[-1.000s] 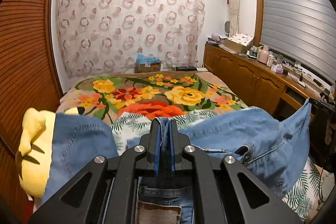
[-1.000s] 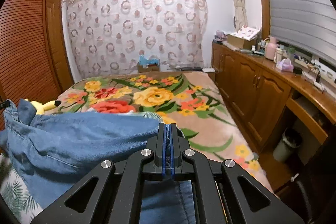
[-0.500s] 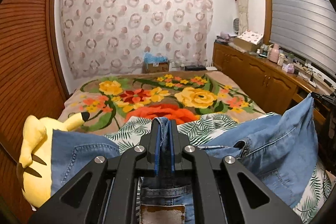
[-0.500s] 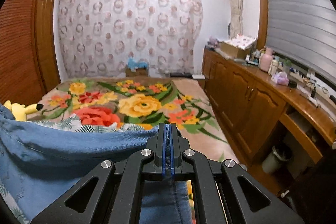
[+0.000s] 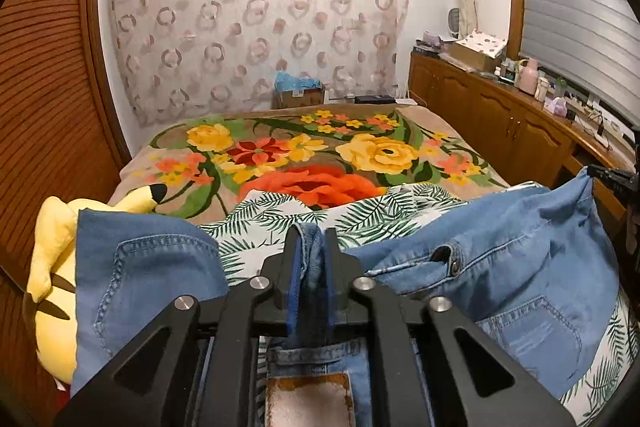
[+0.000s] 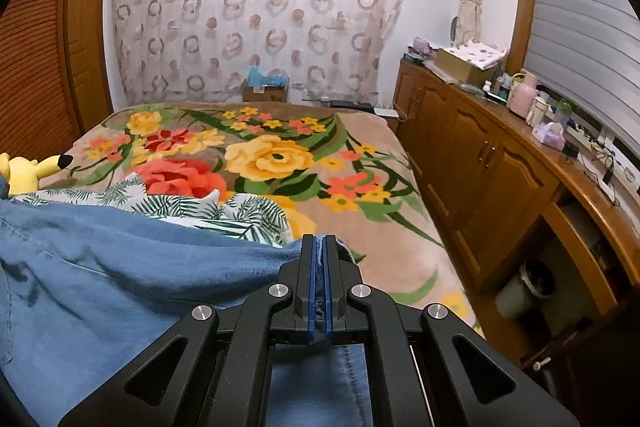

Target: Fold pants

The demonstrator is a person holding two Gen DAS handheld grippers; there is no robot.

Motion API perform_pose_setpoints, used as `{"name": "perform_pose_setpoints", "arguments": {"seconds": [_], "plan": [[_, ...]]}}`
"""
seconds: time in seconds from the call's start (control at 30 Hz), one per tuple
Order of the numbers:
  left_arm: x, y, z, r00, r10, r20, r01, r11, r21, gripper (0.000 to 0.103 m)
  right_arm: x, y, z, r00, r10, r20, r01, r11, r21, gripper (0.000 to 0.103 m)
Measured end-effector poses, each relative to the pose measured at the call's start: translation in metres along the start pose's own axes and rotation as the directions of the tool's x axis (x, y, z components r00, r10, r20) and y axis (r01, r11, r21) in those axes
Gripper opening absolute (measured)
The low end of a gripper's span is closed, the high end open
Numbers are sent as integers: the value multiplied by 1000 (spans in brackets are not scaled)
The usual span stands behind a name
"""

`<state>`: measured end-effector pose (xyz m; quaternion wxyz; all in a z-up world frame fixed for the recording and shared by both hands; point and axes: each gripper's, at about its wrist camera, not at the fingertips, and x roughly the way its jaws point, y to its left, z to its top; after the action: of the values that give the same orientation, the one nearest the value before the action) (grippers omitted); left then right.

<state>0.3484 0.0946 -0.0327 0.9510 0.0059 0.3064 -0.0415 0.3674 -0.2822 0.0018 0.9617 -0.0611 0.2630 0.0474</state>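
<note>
Blue denim pants (image 5: 532,267) hang stretched between my two grippers at the near end of the bed. My left gripper (image 5: 311,239) is shut on the waistband; a brown leather patch (image 5: 308,401) shows below the fingers. The right gripper is seen at the right edge of the left wrist view (image 5: 612,179), holding the other end of the cloth. In the right wrist view my right gripper (image 6: 319,247) is shut on a denim edge, and the pants (image 6: 100,275) spread away to the left.
The bed carries a floral blanket (image 5: 320,155) and a palm-leaf printed cloth (image 5: 320,215) under the pants. A yellow plush toy (image 5: 52,267) lies at the left. Wooden cabinets (image 6: 480,167) with clutter on top run along the right. A bin (image 6: 524,291) stands on the floor.
Both grippers have sunk and drawn back, so the pants sit lower against the bed and more blanket and plush toy show. Both grips are unchanged.
</note>
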Motion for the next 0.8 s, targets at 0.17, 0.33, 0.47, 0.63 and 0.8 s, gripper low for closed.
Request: {"name": "perform_pose_setpoints", "arguments": {"seconds": [0.17, 0.33, 0.47, 0.63, 0.8], "plan": [[-13, 0, -6, 1000, -20, 15, 20, 1000, -7, 55, -5, -17, 5, 1000, 3, 3, -3, 1000, 0, 3], [-24, -8, -15, 996, -87, 12, 87, 996, -29, 78, -10, -17, 1, 999, -36, 6, 36, 999, 12, 10], [-28, -27, -26, 992, -126, -14, 126, 992, 1, 78, -16, -3, 2, 999, -32, 10, 32, 999, -7, 27], [-19, -50, -37, 986, -156, -60, 159, 985, 62, 78, -28, 15, 3, 999, 37, 31, -36, 999, -28, 40], [-6, -56, -51, 976, -190, -105, 197, 979, 62, 78, -23, 47, -1, 988, 156, -8, -156, 983, -94, 42]]}}
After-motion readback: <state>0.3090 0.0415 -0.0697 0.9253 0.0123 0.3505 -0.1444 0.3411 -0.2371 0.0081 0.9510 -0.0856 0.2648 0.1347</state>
